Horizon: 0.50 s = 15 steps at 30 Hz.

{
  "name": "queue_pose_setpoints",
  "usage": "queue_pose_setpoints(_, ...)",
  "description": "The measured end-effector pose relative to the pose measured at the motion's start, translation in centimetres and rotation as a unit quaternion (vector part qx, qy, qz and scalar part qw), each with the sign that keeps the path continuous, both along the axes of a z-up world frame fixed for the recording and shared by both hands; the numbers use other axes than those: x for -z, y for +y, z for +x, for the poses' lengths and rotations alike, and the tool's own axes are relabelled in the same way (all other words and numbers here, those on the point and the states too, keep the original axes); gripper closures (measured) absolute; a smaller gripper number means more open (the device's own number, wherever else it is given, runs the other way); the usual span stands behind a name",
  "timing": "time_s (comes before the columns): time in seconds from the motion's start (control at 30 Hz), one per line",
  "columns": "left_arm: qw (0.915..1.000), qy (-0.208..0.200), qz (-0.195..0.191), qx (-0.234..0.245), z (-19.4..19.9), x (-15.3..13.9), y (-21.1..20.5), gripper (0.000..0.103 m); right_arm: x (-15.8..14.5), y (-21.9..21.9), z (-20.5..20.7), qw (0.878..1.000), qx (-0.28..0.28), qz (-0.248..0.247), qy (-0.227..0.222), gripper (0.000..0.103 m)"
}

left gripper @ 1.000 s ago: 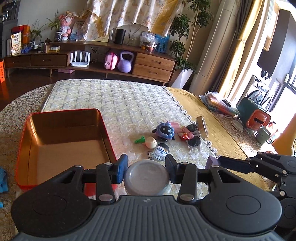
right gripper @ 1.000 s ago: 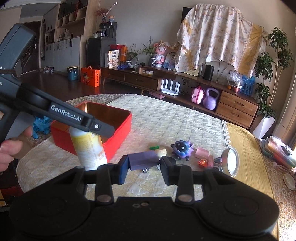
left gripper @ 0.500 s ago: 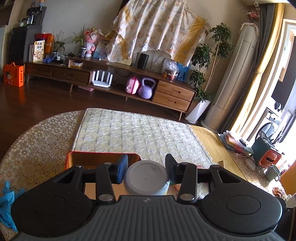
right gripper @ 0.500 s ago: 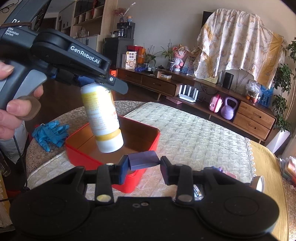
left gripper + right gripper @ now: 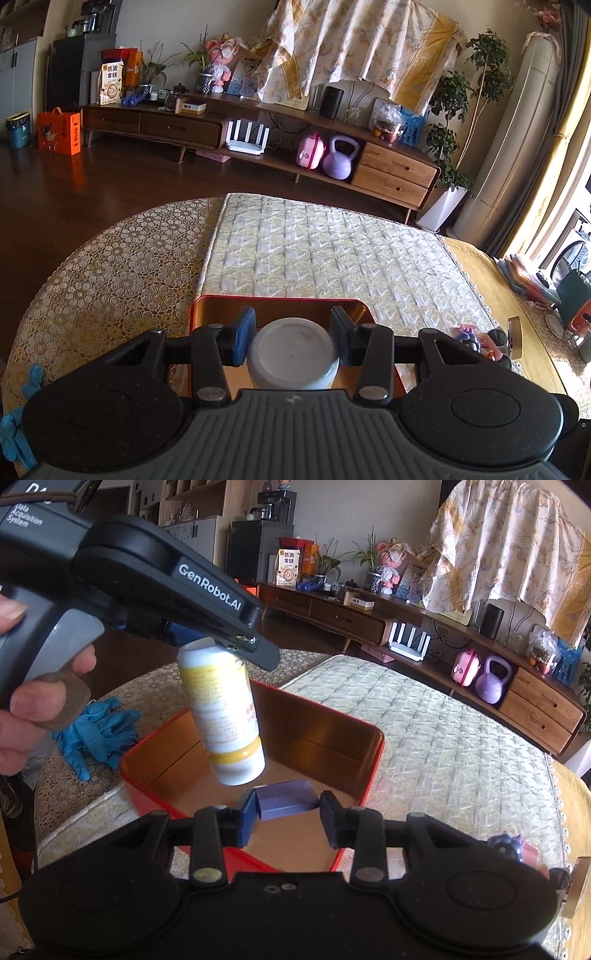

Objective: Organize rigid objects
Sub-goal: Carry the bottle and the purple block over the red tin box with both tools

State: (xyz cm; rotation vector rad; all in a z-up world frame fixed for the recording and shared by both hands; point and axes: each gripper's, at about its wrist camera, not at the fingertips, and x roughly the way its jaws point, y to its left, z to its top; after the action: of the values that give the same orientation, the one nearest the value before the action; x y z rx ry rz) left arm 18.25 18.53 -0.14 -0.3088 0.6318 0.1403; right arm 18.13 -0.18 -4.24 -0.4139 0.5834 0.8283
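My left gripper (image 5: 292,341) is shut on a white and yellow bottle (image 5: 293,352), seen end-on from its round white cap. In the right wrist view the same bottle (image 5: 225,716) hangs tilted over the red tin (image 5: 373,760), held at its top by the left gripper (image 5: 225,640) in a person's hand. My right gripper (image 5: 288,808) is shut on a small purple box (image 5: 288,799), just above the near part of the tin's golden inside. The tin (image 5: 280,304) sits below and just ahead of my left fingers.
Blue gloves (image 5: 92,731) lie on the lace cloth left of the tin. Small toys (image 5: 476,338) and a round mirror (image 5: 515,338) sit on the quilted mat (image 5: 314,251) to the right. A low wooden cabinet (image 5: 258,129) stands beyond the table.
Both grippers moved left from the toy pile to above the red tin, carrying the bottle and the purple box. The tin now lies under both.
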Motion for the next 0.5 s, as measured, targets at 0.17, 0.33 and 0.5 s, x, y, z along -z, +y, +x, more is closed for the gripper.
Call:
queue_pose_setpoints(0.17,0.9998,0.016,0.007,0.001,1.5,1.3,0.5,0.059,1.3,0.9,1.3,1.000,0.005,-0.005,0.018,0.066)
queue_pose_setpoints(0.33,0.9999,0.008,-0.003,-0.005,2.5,1.7,1.3,0.059,2.2,2.1,2.2,1.000,0.005,-0.020,0.022,0.066)
queue_pose_setpoints(0.5,0.9999,-0.008,0.007,-0.006,4.2,1.7,1.4,0.059,2.7,2.7,2.8,0.999,0.005,-0.032,0.024,0.066)
